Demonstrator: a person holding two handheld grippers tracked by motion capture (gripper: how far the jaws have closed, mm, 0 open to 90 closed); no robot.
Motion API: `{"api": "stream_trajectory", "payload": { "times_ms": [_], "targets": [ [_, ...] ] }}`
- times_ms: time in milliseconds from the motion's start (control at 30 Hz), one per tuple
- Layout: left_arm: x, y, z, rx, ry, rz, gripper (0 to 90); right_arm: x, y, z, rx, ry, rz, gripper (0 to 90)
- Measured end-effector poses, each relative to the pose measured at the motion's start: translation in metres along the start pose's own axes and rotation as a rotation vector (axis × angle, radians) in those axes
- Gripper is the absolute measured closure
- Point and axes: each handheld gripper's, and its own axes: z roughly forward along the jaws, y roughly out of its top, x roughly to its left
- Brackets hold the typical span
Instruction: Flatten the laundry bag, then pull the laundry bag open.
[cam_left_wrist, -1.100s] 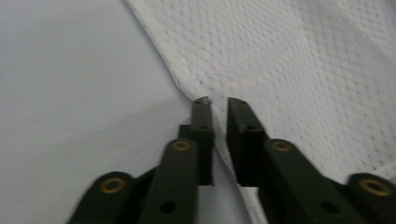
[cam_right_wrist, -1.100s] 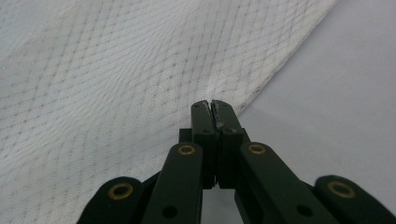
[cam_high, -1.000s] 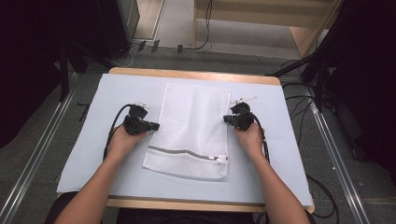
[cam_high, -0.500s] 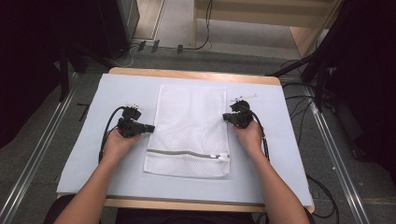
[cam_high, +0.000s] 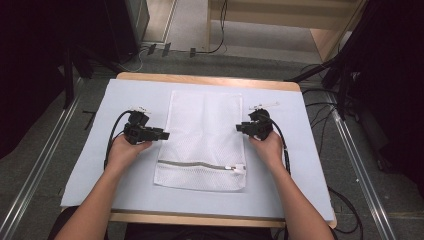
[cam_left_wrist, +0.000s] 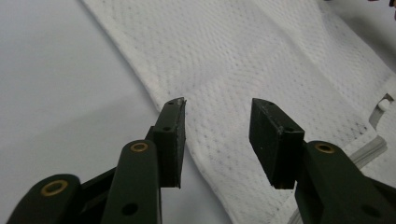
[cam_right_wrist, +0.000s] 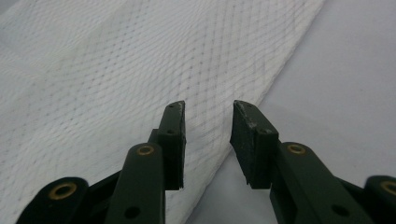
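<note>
A white mesh laundry bag (cam_high: 205, 130) lies flat on the pale mat (cam_high: 300, 155), its grey zipper (cam_high: 200, 165) near the front end. My left gripper (cam_high: 165, 135) sits at the bag's left edge. Its jaws have just been opening and stand apart over the mesh (cam_left_wrist: 261, 60), with the edge below them and nothing pinched. My right gripper (cam_high: 239, 127) is at the bag's right edge. Its jaws have also just been opening and hover over the mesh (cam_right_wrist: 140, 70), pressing on nothing. In the gripper views the left gripper (cam_left_wrist: 218, 105) and right gripper (cam_right_wrist: 208, 106) show clear gaps.
The mat covers a wooden table (cam_high: 210, 79). Black cables (cam_high: 112, 140) trail from both grippers across the mat. Metal rails (cam_high: 45, 175) run along both sides of the table. Dark equipment stands at the back left, wooden furniture (cam_high: 325, 20) behind.
Both grippers have opened and let go of the bag's side edges. The bag, skewed a second ago, now lies straighter and flat on the mat.
</note>
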Motion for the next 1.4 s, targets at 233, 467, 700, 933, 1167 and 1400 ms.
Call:
{"api": "stream_trajectory", "payload": {
  "times_ms": [233, 467, 700, 933, 1167, 1400],
  "targets": [
    [-0.011, 0.006, 0.001, -0.002, -0.027, 0.025, 44.5, 0.008, -0.005, -0.009, 0.001, 0.021, -0.016, 66.1],
    [-0.02, 0.012, 0.003, 0.002, -0.063, 0.046, 42.0, 0.014, -0.012, -0.019, -0.003, 0.037, -0.032, 63.3],
    [-0.034, 0.012, 0.004, 0.028, -0.061, 0.124, 47.5, 0.025, -0.02, -0.037, -0.025, 0.056, -0.057, 57.6],
    [-0.048, 0.01, 0.006, 0.032, -0.067, 0.148, 45.9, 0.031, -0.033, -0.052, -0.03, 0.079, -0.069, 55.0],
    [-0.062, 0.011, 0.009, 0.049, -0.078, 0.15, 41.3, 0.035, -0.048, -0.066, -0.05, 0.104, -0.069, 49.7],
    [-0.075, 0.013, 0.013, 0.051, -0.094, 0.172, 40.5, 0.041, -0.06, -0.074, -0.037, 0.114, -0.112, 50.4]
  ]
}}
